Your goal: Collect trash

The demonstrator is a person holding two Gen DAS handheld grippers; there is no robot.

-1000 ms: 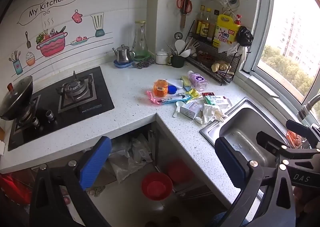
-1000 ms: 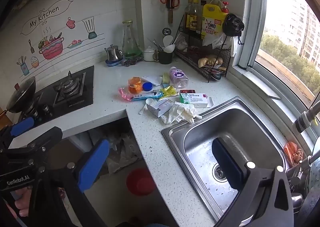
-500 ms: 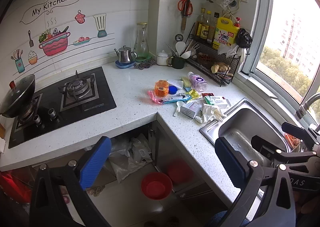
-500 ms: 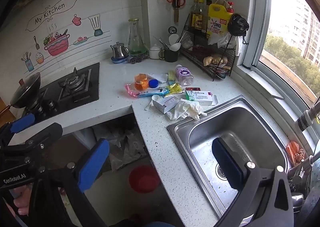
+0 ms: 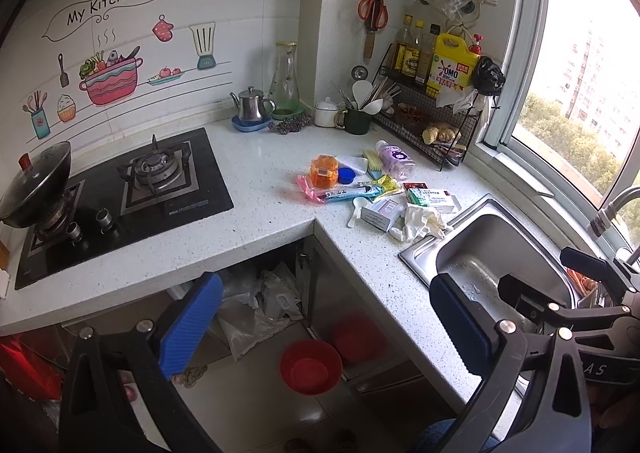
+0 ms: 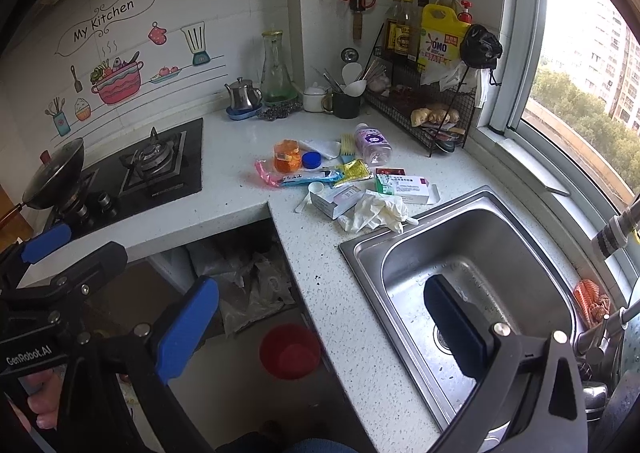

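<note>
While both grippers are hanging above the floor in front of the counter [image 5: 248,253], neither is touching anything. The left gripper [image 5: 324,329] is holding its blue pads [image 5: 192,325] wide apart with nothing between them, and the right gripper [image 6: 316,329] is likewise standing spread and empty, its far finger lying over the sink [image 6: 520,237] in its own view. The trash is lying in a loose heap on the counter between the hob [image 5: 132,189] and the sink: an orange tub [image 5: 323,172], a blue cap [image 5: 346,175], a pink wrapper [image 5: 308,189], a yellow sachet [image 5: 387,184], a white scoop [image 5: 356,209], two small boxes [image 5: 434,199], a clear bottle [image 5: 394,158] on its side, and a crumpled glove [image 5: 420,221] sitting just beside the sink's rim. A red bowl [image 5: 311,367] is resting on the floor below the counter's corner.
</note>
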